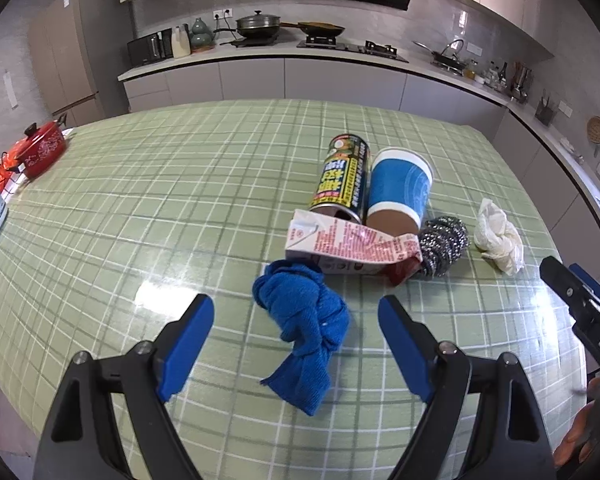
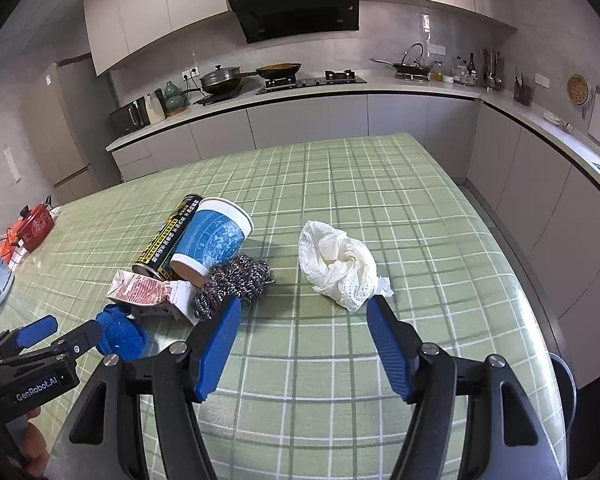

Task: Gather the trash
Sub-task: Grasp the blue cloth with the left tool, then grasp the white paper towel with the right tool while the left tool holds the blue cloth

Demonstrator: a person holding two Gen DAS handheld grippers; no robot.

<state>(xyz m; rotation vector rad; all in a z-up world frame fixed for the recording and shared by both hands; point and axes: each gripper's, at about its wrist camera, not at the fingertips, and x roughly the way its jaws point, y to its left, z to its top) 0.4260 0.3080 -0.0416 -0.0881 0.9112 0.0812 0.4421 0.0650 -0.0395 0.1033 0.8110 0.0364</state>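
Lying in a loose cluster toward the middle of the green checked worktop [image 1: 140, 200], the trash sits ahead of both tongs. A yellow-and-black can [image 1: 342, 174] lies on its side touching a blue paper cup [image 1: 400, 190], also tipped over, their open ends facing the near edge. Across those ends rests a flattened pink-and-white carton [image 1: 340, 244], with a steel wool scourer [image 1: 444, 246] just beside its right end. A knotted blue cloth [image 1: 304, 320] lies nearest the near edge, partly between the blue pads of the left tongs [image 1: 296, 322], which stand released and wide around it without touching. A crumpled white paper towel [image 2: 340, 266] lies apart from the cluster, toward the right edge. The right tongs [image 2: 304, 320] are spread too, nothing clasped, with the towel's near tip just by the right pad. A red pot [image 1: 44, 152] stands at the far left corner.
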